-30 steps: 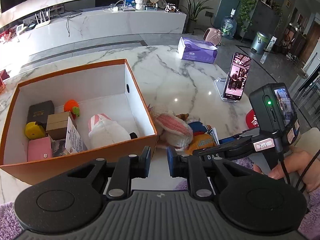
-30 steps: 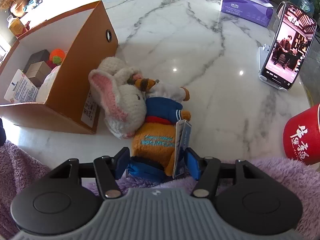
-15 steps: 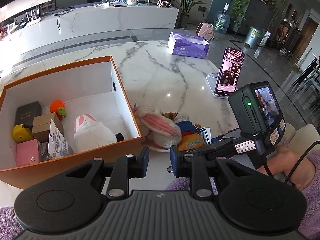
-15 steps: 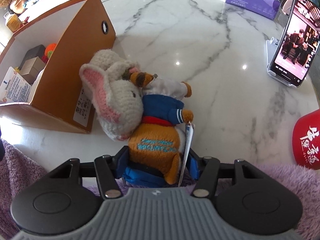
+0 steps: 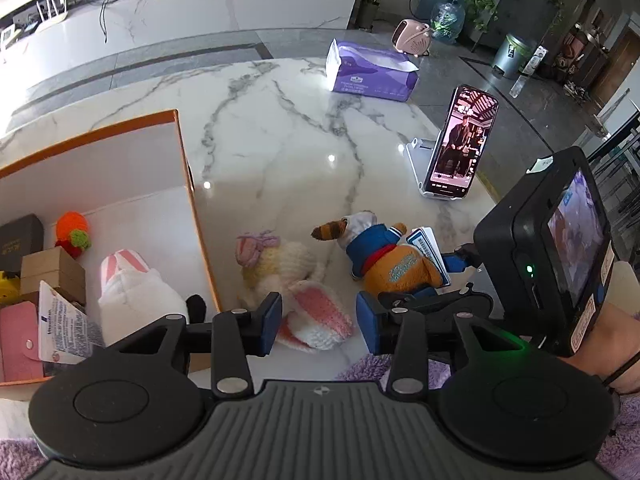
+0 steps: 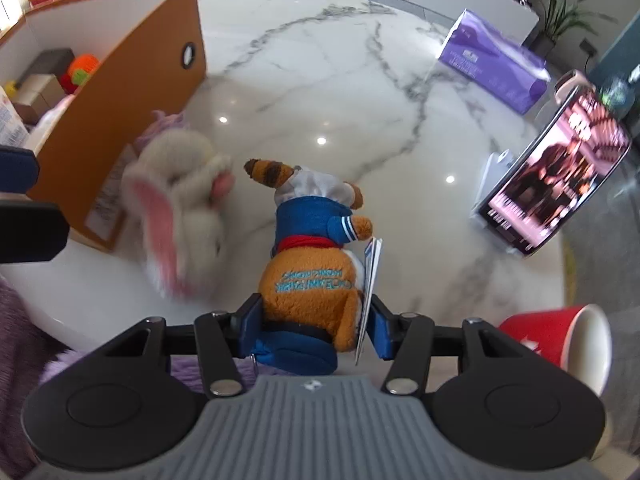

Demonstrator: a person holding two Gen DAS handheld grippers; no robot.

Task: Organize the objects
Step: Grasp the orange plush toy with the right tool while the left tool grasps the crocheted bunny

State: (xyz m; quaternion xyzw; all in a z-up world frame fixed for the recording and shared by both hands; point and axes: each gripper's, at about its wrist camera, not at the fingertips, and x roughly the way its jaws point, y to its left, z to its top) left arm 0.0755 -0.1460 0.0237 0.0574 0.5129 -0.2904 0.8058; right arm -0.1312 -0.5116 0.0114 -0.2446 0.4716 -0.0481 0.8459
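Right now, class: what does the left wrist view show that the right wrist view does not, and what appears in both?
Only the left wrist view shows the open left gripper, the white plush inside the box, and the right gripper's camera unit. Only the right wrist view shows the red cup and the right gripper shut on the orange plush. Both show the orange box, knitted rabbit, phone and tissue pack.

bright daylight | ceiling-light glare on marble table [image 5: 280, 152] | fisheye edges | blurred rabbit plush [image 6: 180, 208]
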